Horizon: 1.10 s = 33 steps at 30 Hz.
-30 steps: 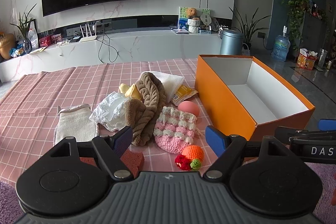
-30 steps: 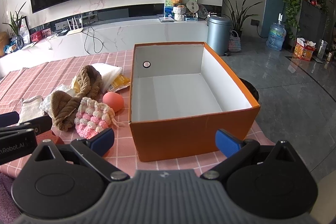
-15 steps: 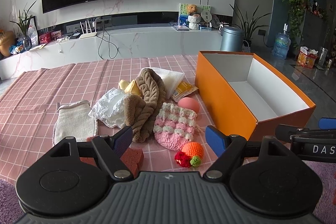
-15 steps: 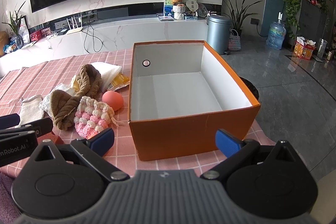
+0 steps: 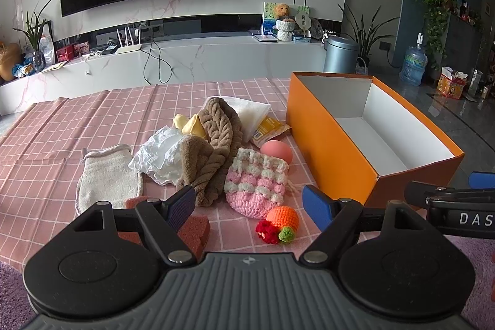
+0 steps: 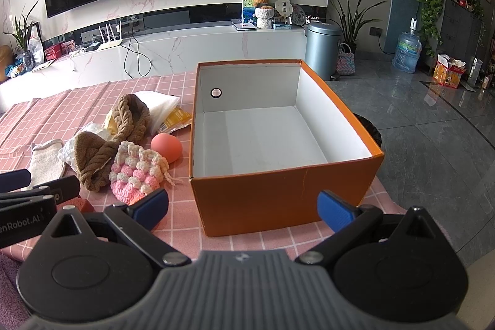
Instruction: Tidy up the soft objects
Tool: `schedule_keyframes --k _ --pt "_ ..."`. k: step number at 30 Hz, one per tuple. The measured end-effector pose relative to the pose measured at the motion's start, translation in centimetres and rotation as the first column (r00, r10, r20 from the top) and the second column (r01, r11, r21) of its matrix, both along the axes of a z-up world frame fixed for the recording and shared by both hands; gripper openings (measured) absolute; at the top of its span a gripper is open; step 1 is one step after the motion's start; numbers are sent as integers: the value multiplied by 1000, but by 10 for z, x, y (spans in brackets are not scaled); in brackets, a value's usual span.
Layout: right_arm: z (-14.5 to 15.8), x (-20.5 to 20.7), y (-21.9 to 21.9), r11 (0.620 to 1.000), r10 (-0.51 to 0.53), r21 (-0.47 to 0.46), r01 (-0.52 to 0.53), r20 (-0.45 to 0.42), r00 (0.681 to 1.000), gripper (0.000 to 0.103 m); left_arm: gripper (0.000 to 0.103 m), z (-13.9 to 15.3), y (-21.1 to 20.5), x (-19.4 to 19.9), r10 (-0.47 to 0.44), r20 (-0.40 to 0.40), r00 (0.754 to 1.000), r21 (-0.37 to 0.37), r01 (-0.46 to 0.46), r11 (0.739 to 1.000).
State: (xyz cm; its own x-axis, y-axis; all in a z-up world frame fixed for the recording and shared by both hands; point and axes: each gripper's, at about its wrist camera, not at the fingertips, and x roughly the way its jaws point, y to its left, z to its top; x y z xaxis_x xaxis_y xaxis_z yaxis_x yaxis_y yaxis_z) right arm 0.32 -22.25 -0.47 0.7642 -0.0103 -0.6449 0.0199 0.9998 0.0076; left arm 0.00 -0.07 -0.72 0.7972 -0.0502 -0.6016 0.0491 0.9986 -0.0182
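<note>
Both tongs hang spread and empty: left tongs [image 5: 249, 203] over the soft pile, right tongs [image 6: 243, 206] before the empty orange box [image 6: 278, 197]. Left of the box lie a half-hidden red sponge [image 5: 193, 232], crocheted orange [image 5: 282, 217], pink pouch [image 5: 255, 184], brown knit [image 5: 213, 150]; beyond, a yellow packet [image 5: 266, 128], partly covered.

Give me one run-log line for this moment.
left gripper: open, empty | right gripper: open, empty | orange cardboard box: empty | pink-and-white crocheted pouch: on table with other soft items

A pink checked tablecloth [image 5: 92, 126] lies under an orange box [image 6: 278, 194] (white inside), a brown knit [image 5: 216, 141], a pink-and-white striped crochet pouch [image 5: 255, 181], a salmon ball [image 5: 276, 151] and an orange crochet fruit [image 5: 283, 217].
</note>
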Motion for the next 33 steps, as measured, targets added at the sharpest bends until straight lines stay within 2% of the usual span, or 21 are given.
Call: schedule_keyframes --k 33 --pt "-3 0 1 1000 4 0 -4 -9 1000 101 92 -4 -3 -3 0 -5 1000 -1 0 1000"
